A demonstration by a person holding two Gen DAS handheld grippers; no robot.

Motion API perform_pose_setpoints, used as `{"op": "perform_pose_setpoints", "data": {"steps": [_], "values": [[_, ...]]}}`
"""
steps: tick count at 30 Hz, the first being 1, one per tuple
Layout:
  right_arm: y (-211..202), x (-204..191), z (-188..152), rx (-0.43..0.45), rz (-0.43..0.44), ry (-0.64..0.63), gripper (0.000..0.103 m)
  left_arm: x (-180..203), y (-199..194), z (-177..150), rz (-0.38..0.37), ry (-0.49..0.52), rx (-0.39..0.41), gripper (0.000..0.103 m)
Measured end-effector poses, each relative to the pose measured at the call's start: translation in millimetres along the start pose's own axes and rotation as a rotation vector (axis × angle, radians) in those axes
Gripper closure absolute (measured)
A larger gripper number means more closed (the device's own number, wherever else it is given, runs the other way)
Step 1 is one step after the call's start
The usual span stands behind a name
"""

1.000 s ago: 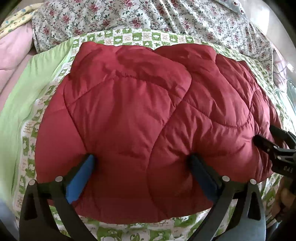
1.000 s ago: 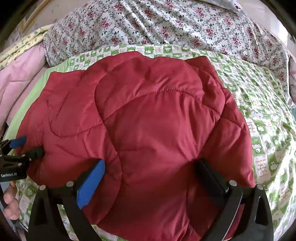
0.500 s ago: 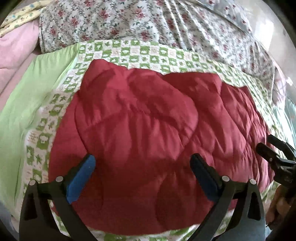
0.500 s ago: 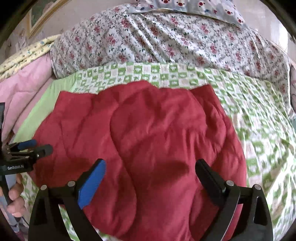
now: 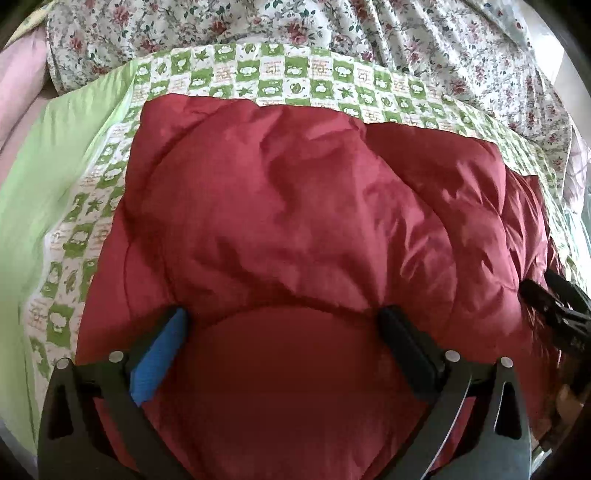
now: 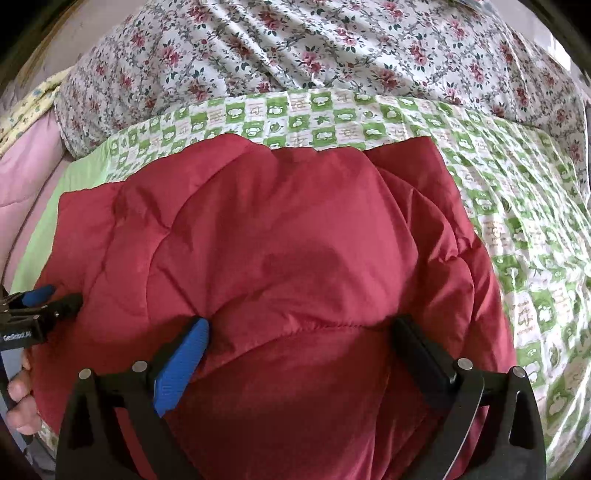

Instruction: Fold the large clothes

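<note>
A puffy red quilted jacket (image 5: 295,221) (image 6: 280,236) lies folded on the green checked sheet (image 5: 288,77) (image 6: 517,229). My left gripper (image 5: 282,317) is open wide, its fingertips sunk into the jacket's near part, with a bulge of red fabric between them. My right gripper (image 6: 301,325) stands the same way, open and pressed onto the jacket further right. In the left wrist view the right gripper (image 5: 546,295) shows at the jacket's right edge. The right wrist view has the left gripper (image 6: 40,302) at the jacket's left edge, with a hand (image 6: 22,406) below it.
A floral quilt (image 5: 369,33) (image 6: 295,48) is heaped behind the jacket. Plain green fabric (image 5: 40,177) and pink bedding (image 6: 26,162) lie to the left. Bare checked sheet runs along the right side.
Half a second ago both grippers were lifted off the jacket. Now both are down again, fingertips pushed into the red fabric, and the jacket looks flatter.
</note>
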State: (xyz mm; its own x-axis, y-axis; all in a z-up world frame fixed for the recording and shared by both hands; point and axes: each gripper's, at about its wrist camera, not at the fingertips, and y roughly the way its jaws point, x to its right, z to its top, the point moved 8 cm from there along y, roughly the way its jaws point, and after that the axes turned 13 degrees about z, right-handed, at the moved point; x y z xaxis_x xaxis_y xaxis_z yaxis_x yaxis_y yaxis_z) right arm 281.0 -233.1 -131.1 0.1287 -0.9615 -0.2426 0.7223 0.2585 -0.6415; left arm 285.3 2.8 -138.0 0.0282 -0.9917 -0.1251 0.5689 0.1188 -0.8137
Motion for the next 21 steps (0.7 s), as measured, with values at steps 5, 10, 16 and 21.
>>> {"op": "perform_pose_setpoints", "data": {"steps": [5, 10, 16, 21], "values": [[-33, -11, 5, 0.045, 0.028, 0.005, 0.009, 1, 1, -2, 0.012, 0.01, 0.008, 0.0], [-40, -22, -14, -0.008, 0.028, -0.049, 0.01, 2, 3, 0, 0.027, 0.011, 0.016, 0.0], [-16, -8, -24, -0.032, 0.011, -0.043, 0.007, 1, -5, -1, 0.029, 0.018, 0.014, 0.0], [-17, -8, -23, -0.025, 0.009, -0.048, 0.007, -2, -33, -19, 0.031, 0.041, 0.042, 0.0]]}}
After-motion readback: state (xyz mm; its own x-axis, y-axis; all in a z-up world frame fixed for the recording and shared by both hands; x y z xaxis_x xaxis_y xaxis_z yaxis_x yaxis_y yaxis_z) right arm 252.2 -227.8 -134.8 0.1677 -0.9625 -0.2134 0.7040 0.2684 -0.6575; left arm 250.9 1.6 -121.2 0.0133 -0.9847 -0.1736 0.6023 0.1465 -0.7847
